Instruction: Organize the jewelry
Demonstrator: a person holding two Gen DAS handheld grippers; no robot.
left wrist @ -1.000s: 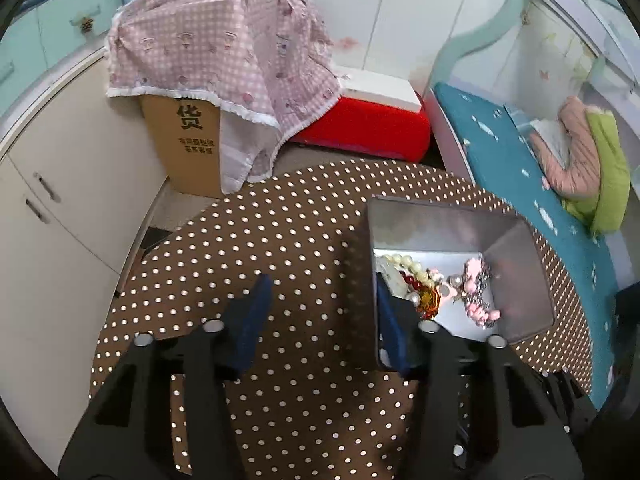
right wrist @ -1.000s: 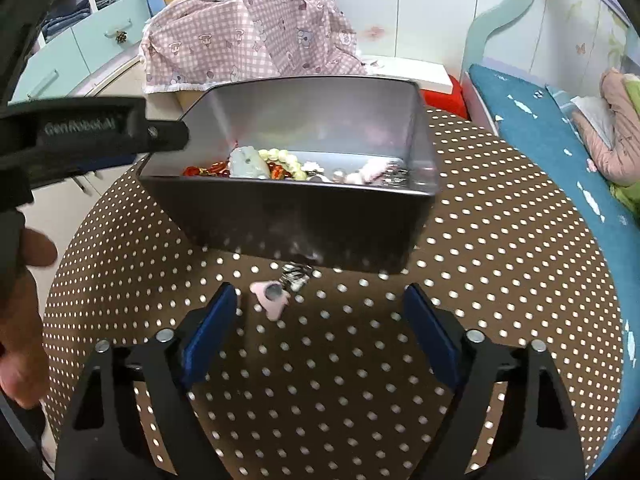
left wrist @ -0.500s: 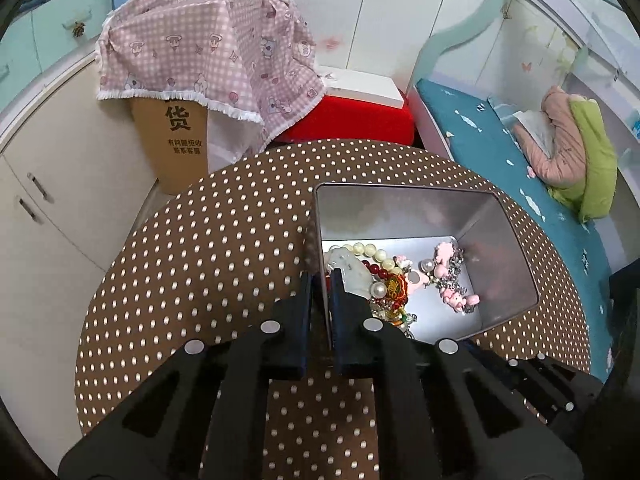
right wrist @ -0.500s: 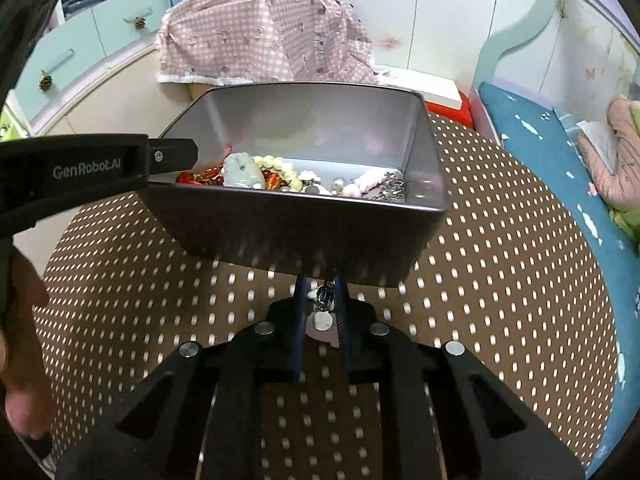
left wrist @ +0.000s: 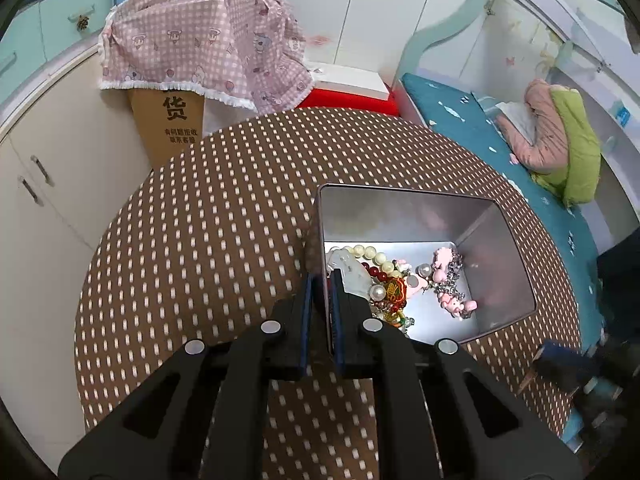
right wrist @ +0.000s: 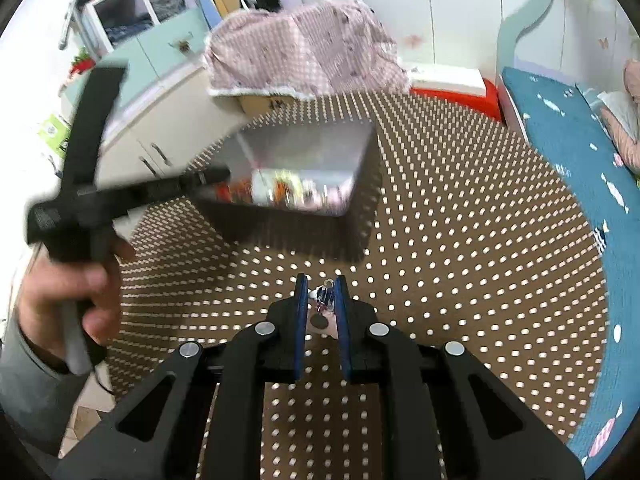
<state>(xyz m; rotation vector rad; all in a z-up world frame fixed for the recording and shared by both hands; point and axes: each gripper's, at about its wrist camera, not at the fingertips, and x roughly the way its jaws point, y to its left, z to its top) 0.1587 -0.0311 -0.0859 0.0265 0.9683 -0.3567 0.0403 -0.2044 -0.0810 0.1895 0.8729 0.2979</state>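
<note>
A: Where does the left gripper (left wrist: 322, 280) sit?

B: It is clamped on the near wall of the metal tin (left wrist: 504, 248), one finger inside, one outside. The tin rests on the dotted table (left wrist: 208, 240), with beads (left wrist: 370, 254) and pink charms (left wrist: 454, 304) heaped inside.

A: And the right gripper (right wrist: 321, 285)?

B: It pinches a small charm (right wrist: 322, 312) between its blue pads, in front of the tin and apart from it.

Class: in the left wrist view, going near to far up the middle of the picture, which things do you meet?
Left gripper shut on the metal box wall → polka-dot table → cardboard carton → pink checked cloth
</note>
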